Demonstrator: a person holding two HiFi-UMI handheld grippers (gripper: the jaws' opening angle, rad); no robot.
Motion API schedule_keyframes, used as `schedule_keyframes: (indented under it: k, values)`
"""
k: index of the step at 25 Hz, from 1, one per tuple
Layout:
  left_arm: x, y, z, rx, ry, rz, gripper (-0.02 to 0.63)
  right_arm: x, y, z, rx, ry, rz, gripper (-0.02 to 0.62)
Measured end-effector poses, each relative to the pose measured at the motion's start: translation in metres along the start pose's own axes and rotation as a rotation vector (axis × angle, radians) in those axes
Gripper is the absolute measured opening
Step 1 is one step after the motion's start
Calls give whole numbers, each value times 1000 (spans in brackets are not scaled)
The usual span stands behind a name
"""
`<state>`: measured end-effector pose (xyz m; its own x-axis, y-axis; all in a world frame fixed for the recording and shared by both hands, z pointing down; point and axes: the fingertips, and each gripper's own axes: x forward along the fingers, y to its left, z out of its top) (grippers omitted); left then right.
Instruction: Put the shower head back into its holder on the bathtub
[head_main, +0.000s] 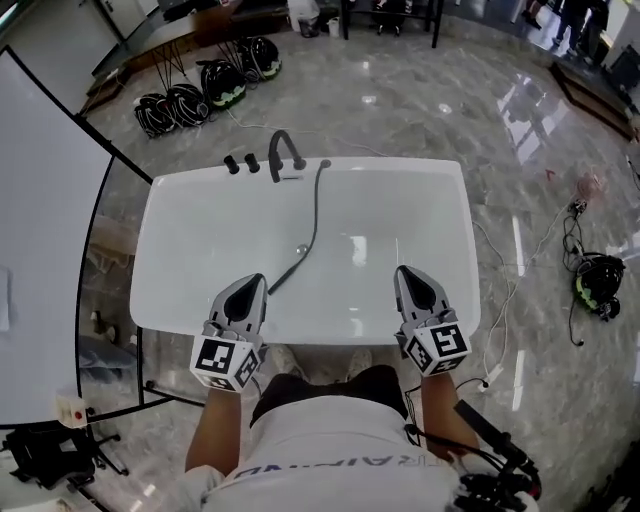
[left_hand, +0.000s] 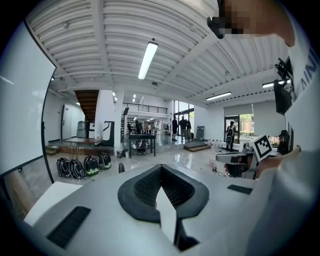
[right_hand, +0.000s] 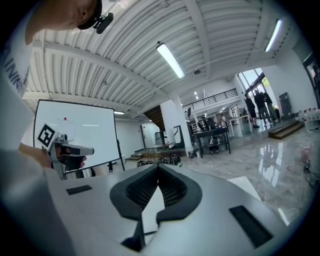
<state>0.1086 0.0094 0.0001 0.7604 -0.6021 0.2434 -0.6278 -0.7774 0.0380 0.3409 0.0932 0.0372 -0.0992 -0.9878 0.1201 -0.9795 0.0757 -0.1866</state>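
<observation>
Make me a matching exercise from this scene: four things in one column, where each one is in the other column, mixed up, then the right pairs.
Things:
1. black faucet
2. dark hose
3. whiteboard
4. left tongs

Places:
A. shut, reaching over the near rim of the bathtub
B. beside the bathtub's left end
C. trailing from the far rim down into the bathtub
D. mounted on the bathtub's far rim

Pairs: 1-D, 2-C, 3-B, 4-A
</observation>
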Motion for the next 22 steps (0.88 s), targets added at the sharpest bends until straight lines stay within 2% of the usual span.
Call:
schedule_keyframes:
  k: [3, 6, 9, 13, 19, 22]
  values:
    - [4, 43, -8, -13, 10, -15, 15, 23, 11, -11, -1, 46, -45, 11]
    - [-8, 46, -31, -99, 59, -18, 15, 9, 25, -21, -24, 173, -44, 11]
    - [3, 79, -49, -80, 54, -15, 15, 38, 35, -47, -32, 181, -32, 11]
    - [-6, 119, -85, -117, 67, 43, 15, 89, 63, -93, -39, 234, 58, 11]
    - [-22, 200, -136, -165, 95, 128, 15, 174, 126, -129, -81, 259, 193, 11]
    - [-22, 230, -168, -193, 116, 161, 15, 208, 140, -159, -124, 297, 240, 11]
